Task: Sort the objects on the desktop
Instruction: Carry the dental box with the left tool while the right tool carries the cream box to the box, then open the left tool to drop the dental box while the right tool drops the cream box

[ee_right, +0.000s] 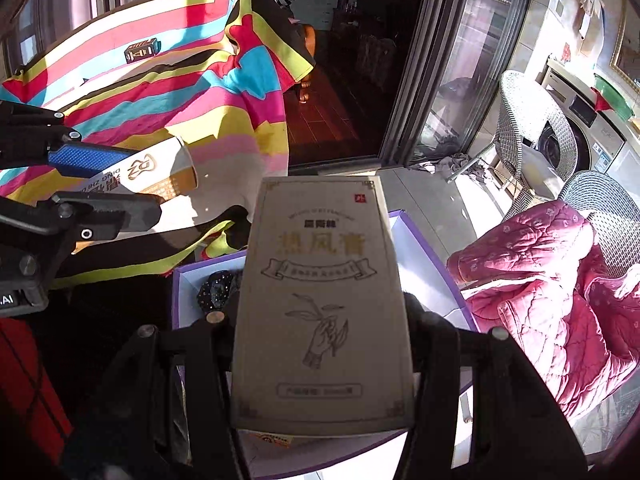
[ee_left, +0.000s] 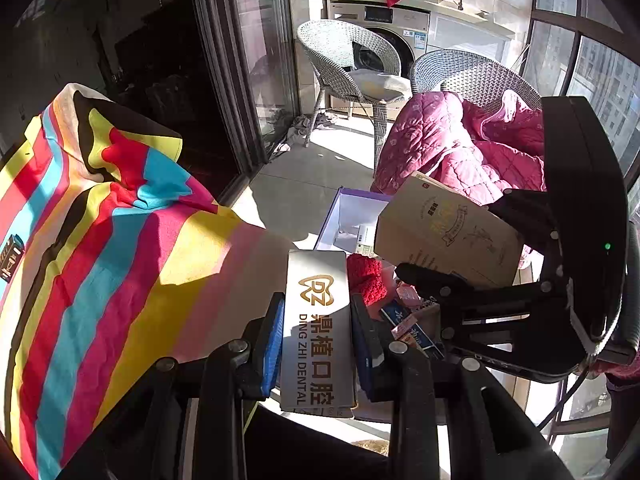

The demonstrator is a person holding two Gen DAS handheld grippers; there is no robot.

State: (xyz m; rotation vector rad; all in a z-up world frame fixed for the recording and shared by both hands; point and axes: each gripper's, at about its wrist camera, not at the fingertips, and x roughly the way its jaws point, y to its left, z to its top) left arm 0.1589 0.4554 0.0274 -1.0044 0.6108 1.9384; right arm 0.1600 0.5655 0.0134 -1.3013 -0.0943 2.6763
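Sunlit balcony, striped cloth (ee_left: 120, 240) at left. Left gripper (ee_left: 316, 332) clamped on silver dental box (ee_left: 318, 320), bottom centre; right gripper (ee_right: 322, 344) clamped on beige carton (ee_right: 324, 300), centre, above purple tray (ee_right: 432, 276). Light, crushable cardboard, probably; best held across long sides.

A silver dental box (ee_left: 318, 332) with gold lettering stood lengthwise, clamped between the left tongs (ee_left: 316, 340). A beige carton (ee_right: 324, 300) with a drawn hand and sprig was gripped in the right tongs (ee_right: 320, 320), above an open purple-edged box (ee_right: 432, 276). A small dark box (ee_right: 141, 51) lay far left on the striped cloth (ee_right: 160, 92).
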